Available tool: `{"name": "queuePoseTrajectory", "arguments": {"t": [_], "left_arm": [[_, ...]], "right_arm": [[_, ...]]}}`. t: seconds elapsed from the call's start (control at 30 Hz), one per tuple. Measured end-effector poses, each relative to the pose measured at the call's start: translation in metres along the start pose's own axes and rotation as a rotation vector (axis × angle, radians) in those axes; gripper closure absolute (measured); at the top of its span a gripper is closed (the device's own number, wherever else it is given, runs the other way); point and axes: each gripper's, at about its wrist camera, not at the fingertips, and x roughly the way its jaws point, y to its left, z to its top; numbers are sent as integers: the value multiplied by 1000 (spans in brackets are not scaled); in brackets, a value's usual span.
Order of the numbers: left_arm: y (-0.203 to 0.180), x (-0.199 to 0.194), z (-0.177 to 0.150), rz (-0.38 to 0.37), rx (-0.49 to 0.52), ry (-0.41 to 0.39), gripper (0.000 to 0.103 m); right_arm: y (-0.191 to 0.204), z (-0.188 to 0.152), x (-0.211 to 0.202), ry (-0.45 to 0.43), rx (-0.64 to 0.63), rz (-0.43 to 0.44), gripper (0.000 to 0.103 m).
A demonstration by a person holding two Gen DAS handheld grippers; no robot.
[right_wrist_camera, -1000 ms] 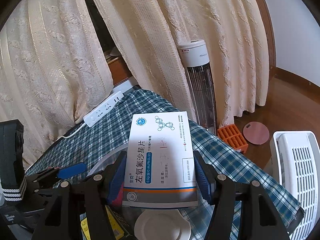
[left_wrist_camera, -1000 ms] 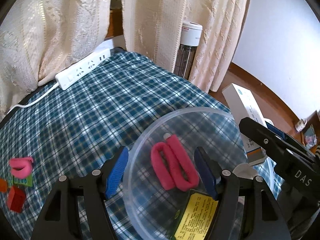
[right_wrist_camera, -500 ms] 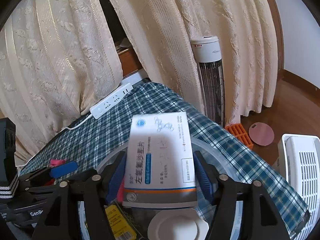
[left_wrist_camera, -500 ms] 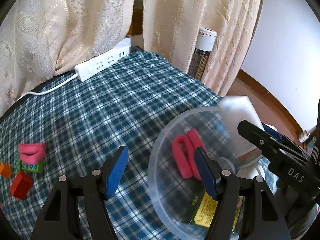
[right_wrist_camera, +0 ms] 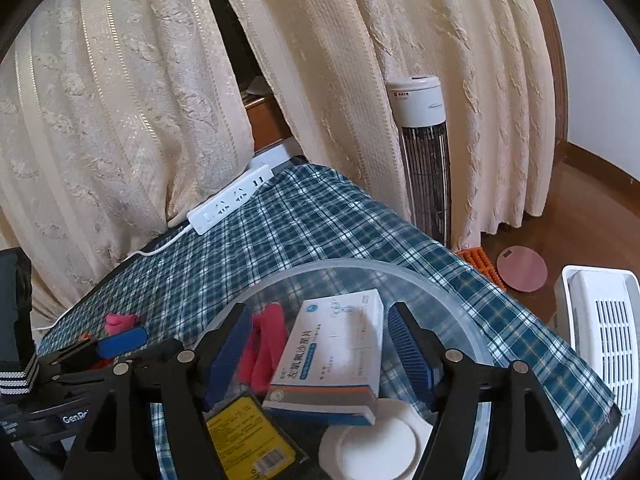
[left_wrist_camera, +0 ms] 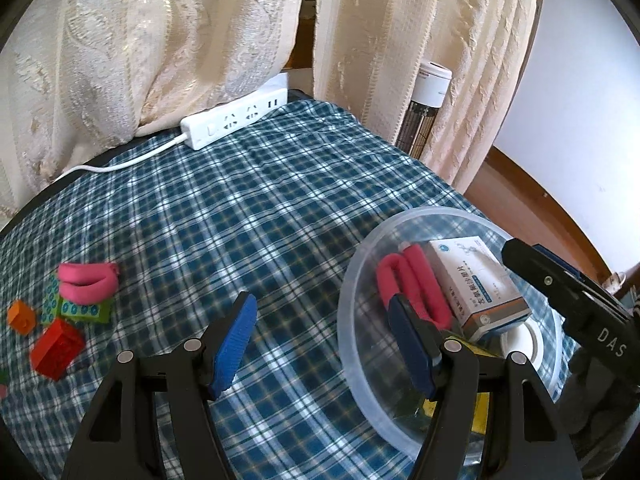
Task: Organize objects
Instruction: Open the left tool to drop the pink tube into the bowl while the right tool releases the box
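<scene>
Along the left edge of the blue plaid tablecloth (left_wrist_camera: 248,208) I see a small cluster of toys: an orange block (left_wrist_camera: 22,316), a red plastic brick (left_wrist_camera: 56,354), a green printed block (left_wrist_camera: 82,312) and, resting on the green one, a folded pink foam loop (left_wrist_camera: 88,282). At the far edge, against the cream curtains (left_wrist_camera: 160,40), lies a white power strip (left_wrist_camera: 234,122) with its cord trailing left. My left gripper (left_wrist_camera: 324,346) hangs over bare cloth with its blue-padded jaws spread apart, holding nothing, the right pad overlapping the rim of the clear round plastic bowl (left_wrist_camera: 348,292) near the right edge of the cloth. Inside the bowl sit a second pink foam loop (left_wrist_camera: 416,284), a white medicine box with blue and orange bands (right_wrist_camera: 336,360), a yellow-labelled packet (right_wrist_camera: 248,444) and a white round lid (right_wrist_camera: 372,448). My right gripper (right_wrist_camera: 320,360) stands open either side of the box; I think it is clear of the pads, though the view is tight.
</scene>
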Motion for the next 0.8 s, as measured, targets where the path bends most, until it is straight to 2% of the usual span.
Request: {"name": "queuePoseTrajectory", "arguments": {"t": [0.8], "left_arm": [[61, -29, -22, 70, -98, -21, 33]], "right_arm": [[64, -14, -5, 16, -64, 78, 29]]}}
